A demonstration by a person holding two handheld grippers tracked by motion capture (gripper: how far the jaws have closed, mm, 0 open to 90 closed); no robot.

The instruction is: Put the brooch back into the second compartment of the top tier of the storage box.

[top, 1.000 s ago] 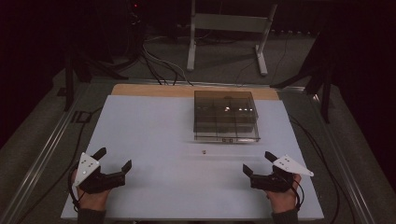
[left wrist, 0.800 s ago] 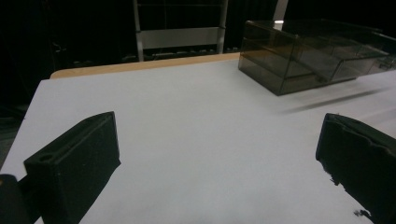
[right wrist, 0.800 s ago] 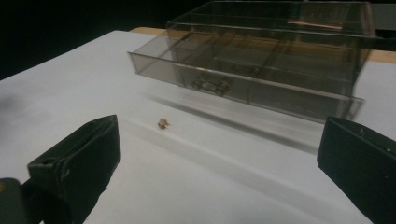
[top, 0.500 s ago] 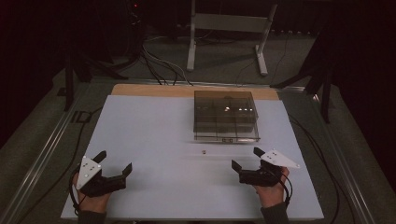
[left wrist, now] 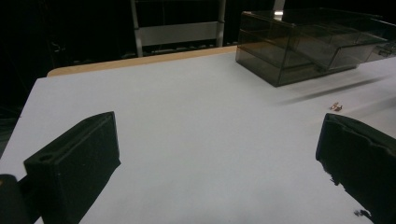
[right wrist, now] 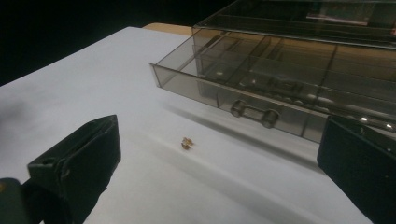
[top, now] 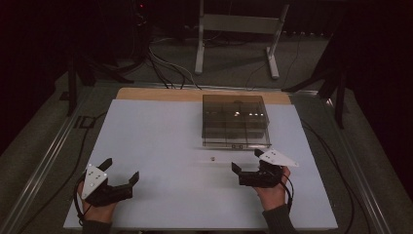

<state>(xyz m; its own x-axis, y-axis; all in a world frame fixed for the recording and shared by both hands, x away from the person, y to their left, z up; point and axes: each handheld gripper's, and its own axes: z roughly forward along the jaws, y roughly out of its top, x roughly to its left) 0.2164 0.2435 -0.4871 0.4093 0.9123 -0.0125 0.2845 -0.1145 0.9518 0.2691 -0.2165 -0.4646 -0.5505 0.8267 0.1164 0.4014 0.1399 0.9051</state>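
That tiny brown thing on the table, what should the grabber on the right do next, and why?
Probably move the right gripper forward until its jaws stand on either side of the tiny brown piece, then close. The jaws are wide open and empty, and the piece lies loose on the white table, just ahead of them and in front of the open drawer.

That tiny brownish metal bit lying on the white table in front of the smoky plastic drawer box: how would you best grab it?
The tiny brownish metal bit lies low and alone on the white table, so likely from above: the open right gripper, nearest it, could straddle it and pinch its two sides. Its exact shape is too small to tell.
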